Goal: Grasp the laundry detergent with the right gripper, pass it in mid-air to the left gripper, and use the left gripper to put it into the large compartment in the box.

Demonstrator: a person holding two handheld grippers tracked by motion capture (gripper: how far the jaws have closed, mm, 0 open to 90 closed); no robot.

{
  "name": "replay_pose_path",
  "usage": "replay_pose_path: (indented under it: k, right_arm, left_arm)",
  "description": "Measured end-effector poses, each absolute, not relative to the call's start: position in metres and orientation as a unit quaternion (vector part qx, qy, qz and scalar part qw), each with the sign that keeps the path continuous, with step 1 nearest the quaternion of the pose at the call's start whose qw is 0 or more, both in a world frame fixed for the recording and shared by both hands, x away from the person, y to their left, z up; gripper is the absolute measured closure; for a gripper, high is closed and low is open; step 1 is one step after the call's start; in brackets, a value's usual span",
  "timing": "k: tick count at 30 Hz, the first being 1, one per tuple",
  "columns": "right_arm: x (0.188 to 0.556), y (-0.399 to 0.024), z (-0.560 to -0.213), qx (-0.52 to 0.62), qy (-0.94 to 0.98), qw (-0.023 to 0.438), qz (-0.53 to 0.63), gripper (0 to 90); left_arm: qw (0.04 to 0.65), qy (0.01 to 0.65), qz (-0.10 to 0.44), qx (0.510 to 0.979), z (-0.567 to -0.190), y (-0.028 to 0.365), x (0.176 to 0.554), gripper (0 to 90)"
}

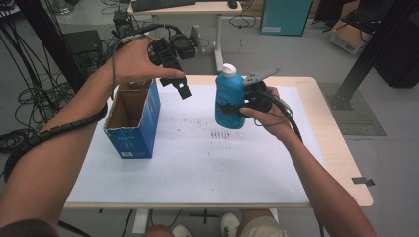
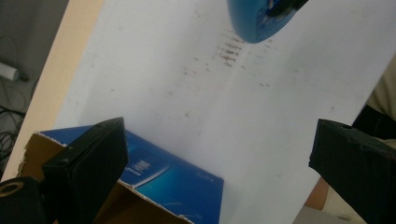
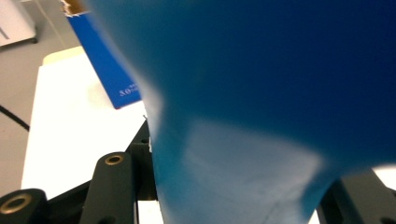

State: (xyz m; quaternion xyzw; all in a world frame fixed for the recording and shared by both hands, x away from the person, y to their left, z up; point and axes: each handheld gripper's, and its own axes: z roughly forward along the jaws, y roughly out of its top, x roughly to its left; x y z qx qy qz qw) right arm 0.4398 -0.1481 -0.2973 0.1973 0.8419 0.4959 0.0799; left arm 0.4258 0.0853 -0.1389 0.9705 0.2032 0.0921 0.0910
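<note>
Blue plastic crowds the right gripper view: the bottle (image 3: 261,93) sits so close to that camera that its surface blurs, and the two black jaws press against it from either side at the bottom of the frame. From above, the right gripper (image 1: 245,102) is clamped on the bottle's lower body, with the right hand (image 1: 269,116) wrapped behind it. The bottle (image 1: 230,96) is a curved blue container with a white cap and a label too small to read. It stands nearly upright, its long axis vertical with the cap on top, raised above the white table (image 1: 197,168) to the right of the cardboard box (image 1: 133,116). In the left gripper view its rounded base (image 2: 259,21) is cut off by the top edge of the frame, so it cannot be told from there how high it hangs. The left gripper (image 1: 180,84) has its jaws wide apart with nothing between them, and it hangs over the near right corner of the box, held by the left hand (image 1: 131,61). The box is blue outside and bare brown inside, open at the top, standing on the left part of the table. Dark specks mark the table surface to the right of the box, below the bottle. Beyond the table, cables lie on the floor.
</note>
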Motion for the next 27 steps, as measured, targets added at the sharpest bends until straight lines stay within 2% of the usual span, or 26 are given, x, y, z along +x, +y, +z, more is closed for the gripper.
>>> replay_pose_path:
  k: [13,27]
  right_arm:
    - [0.434,-0.104,-0.307,0.138,0.858,0.044,0.493,43.6]
    - [0.424,-0.070,-0.307,0.075,0.859,0.026,0.506,43.5]
  left_arm:
    - [0.078,0.169,0.089,0.978,-0.133,0.078,0.424,4.7]
    - [0.058,0.132,0.065,0.987,-0.135,0.065,0.418,4.8]
